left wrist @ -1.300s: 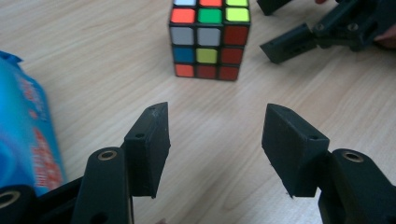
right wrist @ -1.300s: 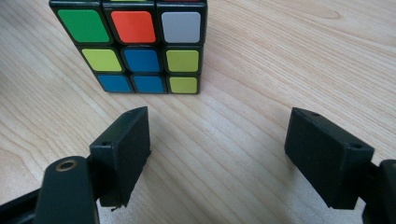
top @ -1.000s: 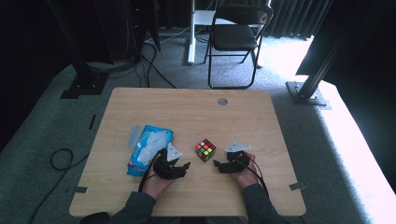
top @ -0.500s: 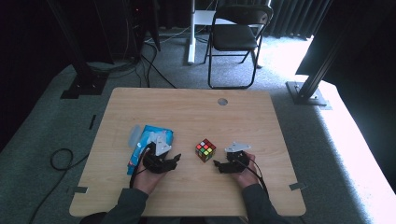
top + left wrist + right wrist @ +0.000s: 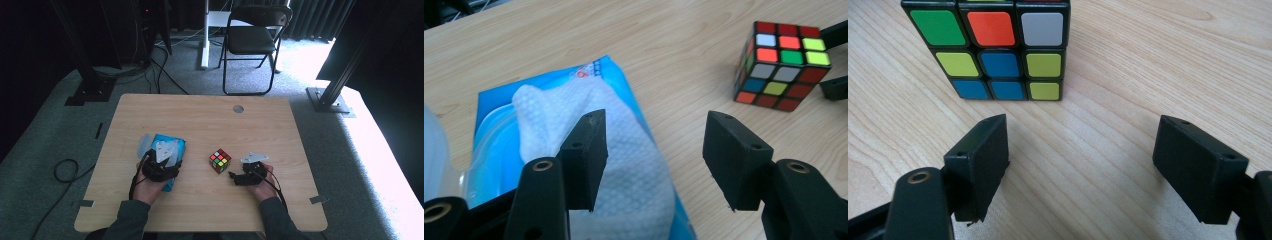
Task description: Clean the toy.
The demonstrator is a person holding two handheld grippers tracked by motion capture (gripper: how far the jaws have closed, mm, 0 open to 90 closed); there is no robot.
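Setting: wooden bench with pale grain, standing on grey carpet; a black folding chair sits well behind it, and dark stands and cables line the far edge of the room.
Person: two forearms in dark sleeves come in from the near edge of the bench, each hand holding a gripper.
Puzzle cube: a colour cube with black edges rests flat on the bench, between the two hands; in the right gripper view its near face shows green, orange, white, yellow-green and blue squares.
Wipes pack: a blue pack of wet wipes lies on the bench to the left of the cube, well apart from it; a white textured wipe stands out of its opening.
Left gripper: the left gripper hovers over the near end of the wipes pack, its fingers spread with nothing between them; one finger sits in front of the wipe, and whether it touches the wipe cannot be told.
Right gripper: the right gripper is low over the bench just beside the cube, pointing at it; its fingers are spread wide, bare wood between them, and the cube lies just beyond their tips, not touched.
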